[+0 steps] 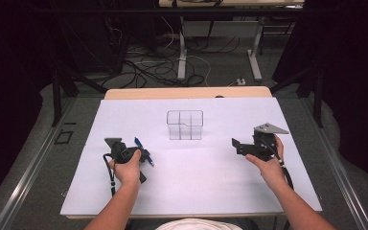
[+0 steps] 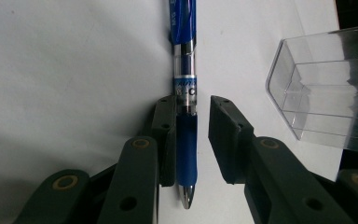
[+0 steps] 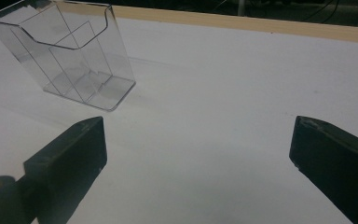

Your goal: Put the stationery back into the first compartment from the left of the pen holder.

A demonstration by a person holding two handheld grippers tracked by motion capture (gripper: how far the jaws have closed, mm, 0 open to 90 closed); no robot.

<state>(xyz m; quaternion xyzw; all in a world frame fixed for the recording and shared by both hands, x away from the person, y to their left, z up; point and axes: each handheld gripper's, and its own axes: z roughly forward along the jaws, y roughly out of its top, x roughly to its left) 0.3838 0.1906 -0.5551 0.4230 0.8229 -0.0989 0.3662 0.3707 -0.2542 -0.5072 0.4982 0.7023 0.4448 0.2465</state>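
Observation:
A blue pen (image 1: 137, 142) lies on the white sheet (image 1: 196, 167) at the left. My left gripper (image 1: 143, 154) is down around it. In the left gripper view the pen (image 2: 185, 51) runs between the jaws of the left gripper (image 2: 193, 105), resting against the left pad (image 2: 168, 135), while a clear gap separates it from the right pad (image 2: 223, 135). A clear plastic holder (image 1: 185, 124) with compartments stands upright at the sheet's middle back. My right gripper (image 1: 237, 145) hovers at the right with its jaws wide apart, and the right gripper (image 3: 198, 140) has nothing between them.
The clear holder (image 2: 326, 93) stands close to the right of the left gripper's jaws, and the holder (image 3: 70, 51) sits far left of the right gripper. A wooden table edge (image 1: 187, 92) runs behind the sheet. Cables and table legs (image 1: 182, 52) lie on the floor beyond.

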